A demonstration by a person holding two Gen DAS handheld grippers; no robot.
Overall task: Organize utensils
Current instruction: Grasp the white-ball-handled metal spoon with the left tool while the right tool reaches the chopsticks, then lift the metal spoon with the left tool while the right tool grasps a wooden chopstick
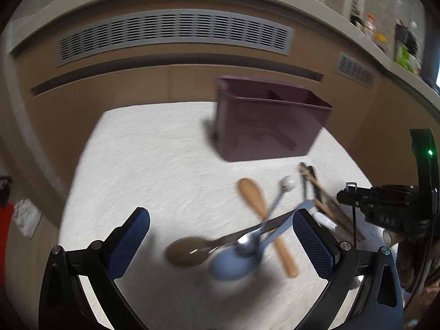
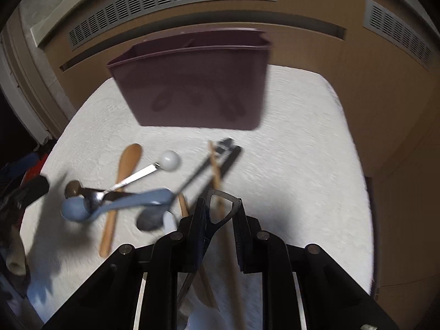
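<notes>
Leftmost, the left gripper [image 1: 220, 216] hangs released, its blue-padded fingers [image 1: 132, 236] spread wide with nothing pressed between them. It sits above a white textured cloth [image 1: 143, 151]. Under the open jaws lies a heap of crossed utensils. A brown spoon [image 1: 187, 251] is on the left, with a blue spoon [image 1: 236, 264] just beside it. A metal spoon's bowl rests on the blue one, and its handle ends in a white ball [image 1: 287, 183]. A wooden spoon [image 1: 255, 200] lies slantwise beneath the others. Further right, chopsticks [image 1: 324, 206] and dark sticks lie together on the cloth. Behind the heap and apart from it, a maroon container [image 1: 272, 126] with an inner divider stands upright on the cloth near a tan wall.

On the right side, the right gripper [image 2: 220, 203] is clenched. Its black fingers are drawn close on a dark handle [image 2: 212, 229] that ends in a triangular loop, and the loop touches both of them. What kind of utensil that handle belongs to is hidden below the gripper. Both views are smeared with blur.
</notes>
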